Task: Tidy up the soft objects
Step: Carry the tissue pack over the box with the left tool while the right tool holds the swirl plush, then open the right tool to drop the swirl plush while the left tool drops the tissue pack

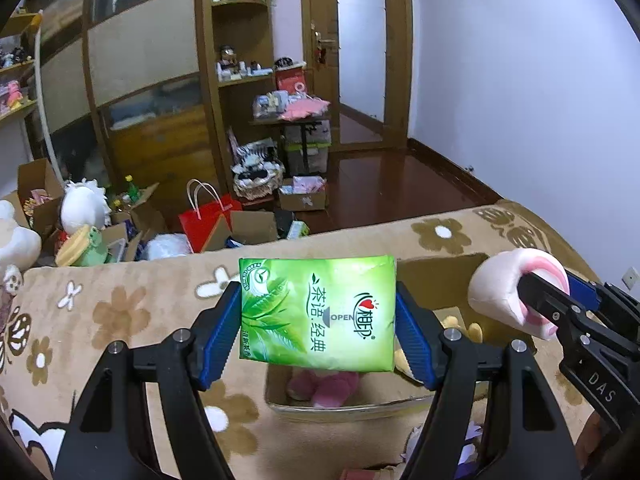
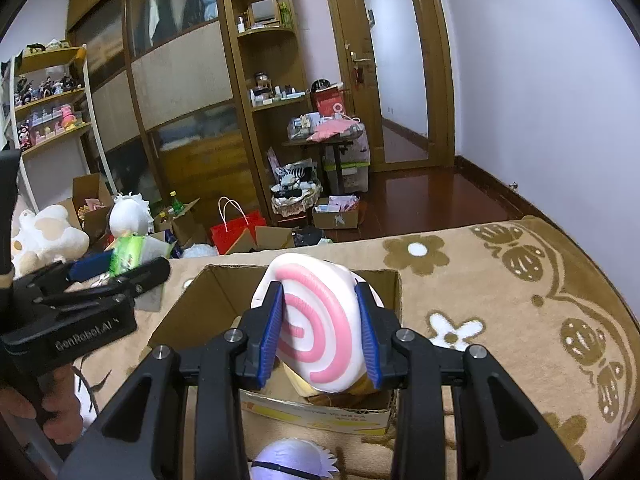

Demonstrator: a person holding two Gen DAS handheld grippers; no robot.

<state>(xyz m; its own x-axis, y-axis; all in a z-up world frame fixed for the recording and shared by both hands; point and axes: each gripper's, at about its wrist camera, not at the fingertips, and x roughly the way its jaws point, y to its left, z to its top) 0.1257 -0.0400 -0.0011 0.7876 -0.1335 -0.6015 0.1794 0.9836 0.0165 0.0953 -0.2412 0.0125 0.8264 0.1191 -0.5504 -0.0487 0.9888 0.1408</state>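
Left gripper [image 1: 318, 316] clamps a green tissue pack [image 1: 318, 312] by its short ends above the cardboard box [image 2: 216, 292]; right gripper [image 2: 318, 334] squeezes a pink-swirl plush [image 2: 320, 320] there. Both look light and squashy, so mid-body grips probably suit.

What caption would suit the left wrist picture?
Left gripper holds a green tissue pack above a cardboard box on a flowered blanket.
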